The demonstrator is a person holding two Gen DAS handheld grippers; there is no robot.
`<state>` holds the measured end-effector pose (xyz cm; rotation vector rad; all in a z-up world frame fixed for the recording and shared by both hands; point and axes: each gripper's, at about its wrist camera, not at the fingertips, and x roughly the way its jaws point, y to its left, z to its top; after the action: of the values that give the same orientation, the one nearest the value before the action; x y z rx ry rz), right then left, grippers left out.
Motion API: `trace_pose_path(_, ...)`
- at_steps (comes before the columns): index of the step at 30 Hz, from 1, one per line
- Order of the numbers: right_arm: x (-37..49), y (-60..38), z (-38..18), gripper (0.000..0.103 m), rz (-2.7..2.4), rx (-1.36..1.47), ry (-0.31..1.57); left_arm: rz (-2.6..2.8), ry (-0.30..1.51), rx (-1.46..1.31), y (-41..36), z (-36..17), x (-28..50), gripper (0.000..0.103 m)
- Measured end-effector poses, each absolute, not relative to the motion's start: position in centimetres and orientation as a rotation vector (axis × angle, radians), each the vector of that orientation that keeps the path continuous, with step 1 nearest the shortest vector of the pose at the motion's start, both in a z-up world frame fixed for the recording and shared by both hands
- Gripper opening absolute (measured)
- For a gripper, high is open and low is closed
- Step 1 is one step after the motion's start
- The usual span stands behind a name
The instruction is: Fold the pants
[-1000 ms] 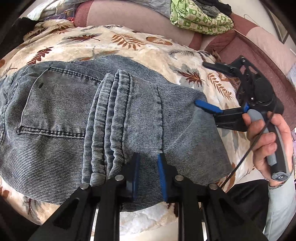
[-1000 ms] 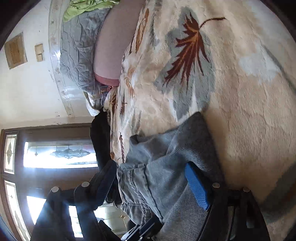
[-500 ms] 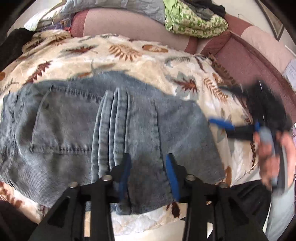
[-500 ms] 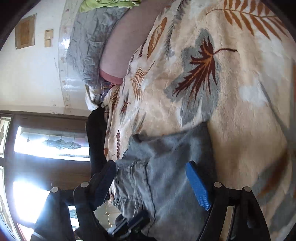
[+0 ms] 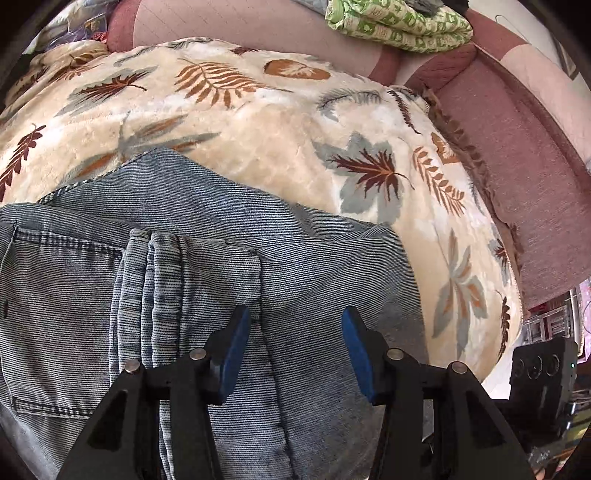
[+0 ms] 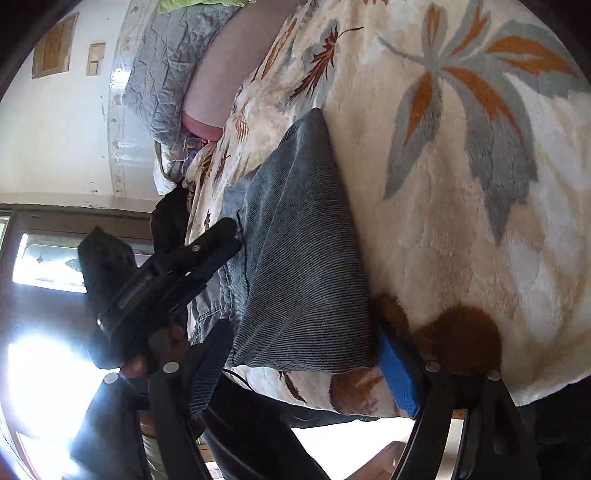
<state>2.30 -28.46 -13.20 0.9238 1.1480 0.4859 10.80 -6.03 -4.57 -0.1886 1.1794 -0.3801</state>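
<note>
Left wrist view: your folded jeans (image 5: 207, 288) lie at the left on a leaf-print blanket (image 5: 258, 122), a back pocket (image 5: 55, 325) at the far left and a stack of hems (image 5: 159, 295) just beside it. Your left gripper (image 5: 293, 338) hangs over the denim, jaws opening, its blue pads (image 5: 236, 343) clear of the cloth and gripping nothing. A pink sofa (image 5: 517, 192) borders the blanket on the right, with a green-patterned bundle (image 5: 399, 26) on its back. From the right wrist view, your left hand (image 6: 159, 347) holds that tool at the left; the jeans sit mid-frame near the blanket's front edge. Your right gripper (image 6: 306, 373) is spread wide, empty, just short of the fold.
</note>
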Motion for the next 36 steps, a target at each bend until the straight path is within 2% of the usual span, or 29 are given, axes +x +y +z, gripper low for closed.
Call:
trace_pose_path(4,1.8,-28.9,-13.6,0.074,0.477,0.961,1.134,-0.452,1.117,-0.158,-7.8,-0.9,11.9,0.052)
trace_pose_path(6,1.4,-29.1,-13.7,0.066,0.463,0.948,1.126,-0.49,1.105,-0.13,-9.6,0.5,13.1,0.052)
trace_pose_path(8,1.0,-29.4,-13.9,0.045,0.444,0.924,1.128,-0.513,1.169,-0.118,-11.6,0.0,15.1,0.052)
trace_pose_path(10,0.9,-29.5,-14.1,0.038,0.435,0.903,1.135,-0.48,1.225,-0.074,-13.7,-1.4,16.7,0.052)
trace_pose_path(12,0.7,-29.7,-14.1,0.031,0.429,0.887,1.133,-0.459,1.246,-0.035,-15.5,-2.9,17.3,0.046)
trace_pose_path(13,0.5,-29.7,-13.9,0.026,0.422,0.861,1.129,-0.447,1.245,-0.001,-16.3,-3.4,17.3,0.038)
trace_pose_path(14,0.3,-29.6,-13.8,0.023,0.416,0.84,1.123,-0.429,1.246,0.042,-17.0,-4.1,17.5,0.026)
trace_pose_path(16,-0.1,-29.2,-13.0,0.018,0.407,0.765,1.104,-0.391,1.264,0.118,-17.8,-5.6,17.7,0.008)
trace_pose_path(19,-0.8,-28.1,-11.1,0.015,0.388,0.653,1.055,-0.399,1.241,0.141,-18.0,-5.4,17.8,0.0)
trace_pose_path(23,-1.7,-27.1,-9.7,0.015,0.354,0.536,1.013,-0.386,1.144,0.171,-17.6,-3.7,17.4,0.0)
trace_pose_path(28,-1.6,-26.0,-10.6,0.017,0.326,0.456,1.076,-0.372,1.183,0.14,-16.5,-6.0,18.3,0.0)
trace_pose_path(30,-1.5,-26.6,-10.7,0.03,0.348,0.542,1.087,-0.419,1.151,0.095,-15.6,-4.6,17.2,0.0)
trace_pose_path(31,-1.7,-27.3,-10.9,0.042,0.374,0.599,1.093,-0.45,1.113,0.093,-15.2,-3.5,16.2,0.0)
trace_pose_path(32,-2.1,-27.9,-10.9,0.05,0.384,0.641,1.091,-0.463,1.072,0.112,-14.7,-2.4,15.1,0.001)
trace_pose_path(33,-2.3,-28.5,-10.6,0.053,0.373,0.661,1.085,-0.477,1.037,0.132,-14.0,-1.5,13.9,0.003)
trace_pose_path(34,-2.6,-29.2,-10.1,0.058,0.351,0.666,1.073,-0.497,1.012,0.134,-13.3,-0.7,12.8,0.009)
trace_pose_path(35,-2.8,-29.9,-9.5,0.059,0.334,0.67,1.051,-0.515,0.997,0.123,-12.2,-0.1,11.6,0.021)
trace_pose_path(36,-3.0,-30.7,-8.8,0.059,0.327,0.683,1.025,-0.522,0.991,0.111,-11.2,0.2,10.5,0.028)
